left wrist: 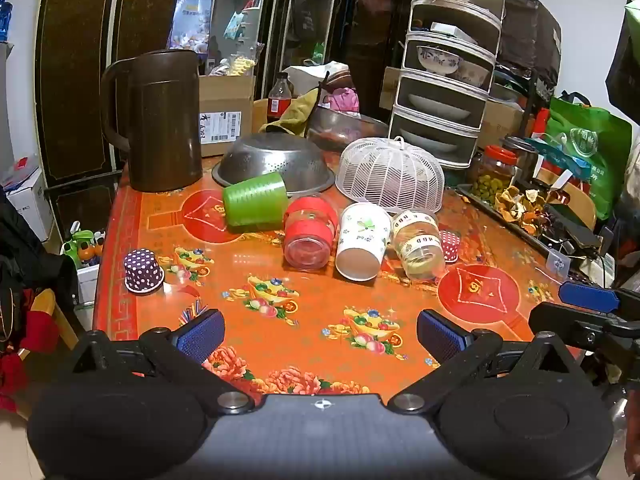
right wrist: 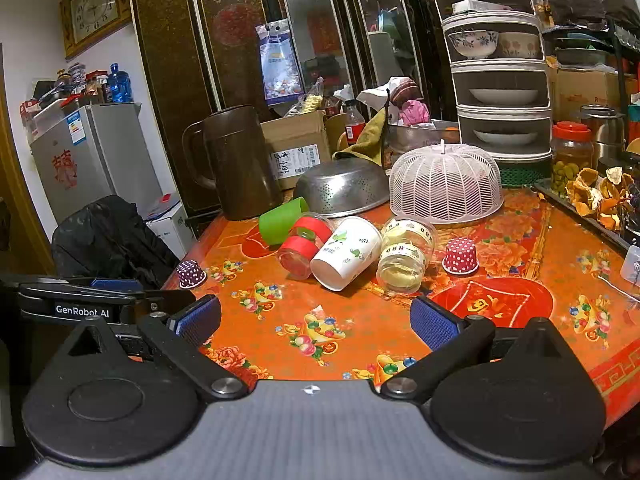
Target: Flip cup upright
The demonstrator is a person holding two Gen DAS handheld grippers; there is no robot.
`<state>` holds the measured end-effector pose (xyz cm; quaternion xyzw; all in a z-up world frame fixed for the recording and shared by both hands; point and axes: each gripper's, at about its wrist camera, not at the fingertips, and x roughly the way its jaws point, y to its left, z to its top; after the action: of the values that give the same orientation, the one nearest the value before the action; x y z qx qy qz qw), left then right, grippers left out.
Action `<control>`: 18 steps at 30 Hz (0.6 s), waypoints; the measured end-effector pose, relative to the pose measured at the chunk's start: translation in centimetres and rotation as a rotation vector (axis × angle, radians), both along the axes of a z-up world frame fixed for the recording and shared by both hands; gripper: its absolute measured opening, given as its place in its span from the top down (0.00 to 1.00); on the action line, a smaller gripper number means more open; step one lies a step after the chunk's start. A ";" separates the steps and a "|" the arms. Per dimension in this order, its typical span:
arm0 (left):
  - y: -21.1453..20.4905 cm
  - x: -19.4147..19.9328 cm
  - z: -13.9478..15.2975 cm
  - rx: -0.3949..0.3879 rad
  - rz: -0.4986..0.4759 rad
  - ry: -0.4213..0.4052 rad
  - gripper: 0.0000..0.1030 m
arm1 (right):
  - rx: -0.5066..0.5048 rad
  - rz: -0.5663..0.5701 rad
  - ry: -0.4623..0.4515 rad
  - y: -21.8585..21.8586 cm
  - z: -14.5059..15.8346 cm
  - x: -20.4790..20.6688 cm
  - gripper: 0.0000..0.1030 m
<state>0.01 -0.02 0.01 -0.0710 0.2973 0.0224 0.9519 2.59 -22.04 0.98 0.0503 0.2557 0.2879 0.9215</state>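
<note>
Paper, thin and white with a green leaf print: that was the cup (right wrist: 347,253) I judged to be the one to right, lying on its side on the surface (right wrist: 360,332), mouth toward me, squeezed between the red-banded clear cup (right wrist: 306,246) and the clear labelled jar (right wrist: 406,258), touching both as far as I could tell. It looked light and easily crushed, likely to roll, so I reckoned a soft pinch across the wall near the stiffer rolled rim was best. My right hand-held gripper (right wrist: 316,320) hung well short of the paper cup, fingers spread wide, nothing in them. My left hand-held gripper (left wrist: 320,330) was likewise spread and empty, the paper cup (left wrist: 363,241) lying ahead of it and slightly to the right.
</note>
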 end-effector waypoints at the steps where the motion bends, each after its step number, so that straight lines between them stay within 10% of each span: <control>1: 0.1 0.0 0.0 0.000 0.000 -0.003 0.00 | 0.000 0.000 0.000 0.0 0.0 0.0 0.01; 18: -0.1 0.1 -0.1 0.003 -0.002 0.005 0.00 | 0.001 0.004 0.007 -0.3 -0.1 0.0 0.01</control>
<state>0.10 -0.16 -0.06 -0.0694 0.2997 0.0220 0.9512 2.59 -22.32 0.92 0.0514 0.2590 0.2898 0.9199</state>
